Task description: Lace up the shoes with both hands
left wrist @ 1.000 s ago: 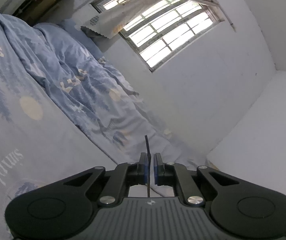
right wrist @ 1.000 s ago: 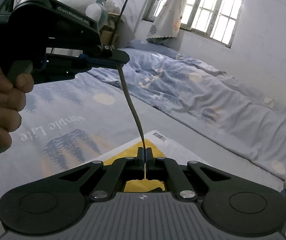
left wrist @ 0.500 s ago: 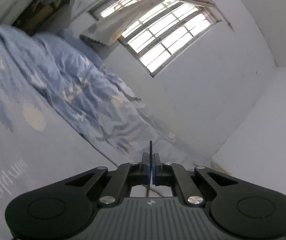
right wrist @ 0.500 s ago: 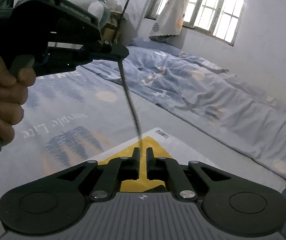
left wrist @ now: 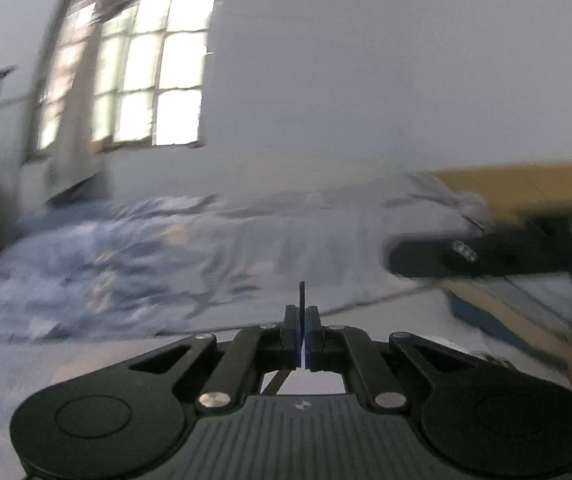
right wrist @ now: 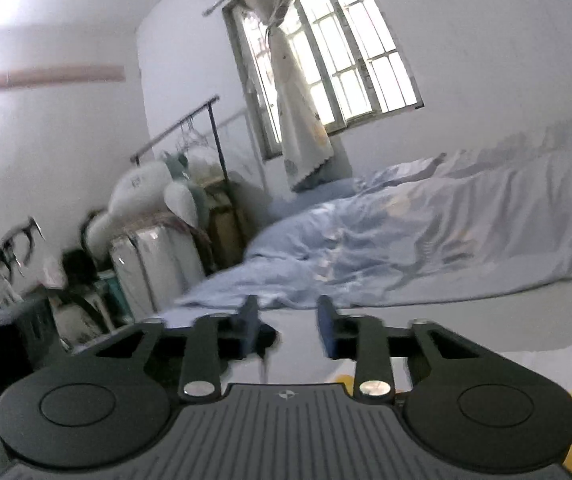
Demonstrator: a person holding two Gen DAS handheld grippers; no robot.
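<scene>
The left gripper (left wrist: pixel 304 320) had its fingers squeezed tight on the black shoelace (left wrist: pixel 301 294), whose stiff tip stuck straight up out of the fingers while the rest hung down below them. The right gripper (right wrist: pixel 287 320) had just been opening and held nothing between its fingers. The shoe could not be seen, so the lace stayed nearest the left hand.

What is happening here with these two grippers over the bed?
A person works a shoelace with two handheld grippers above a bed with blue bedding. The left gripper is shut on the dark shoelace tip, which pokes up between its fingers. The right gripper has just been opening and has nothing between its fingers. No shoe is visible in either view.
</scene>
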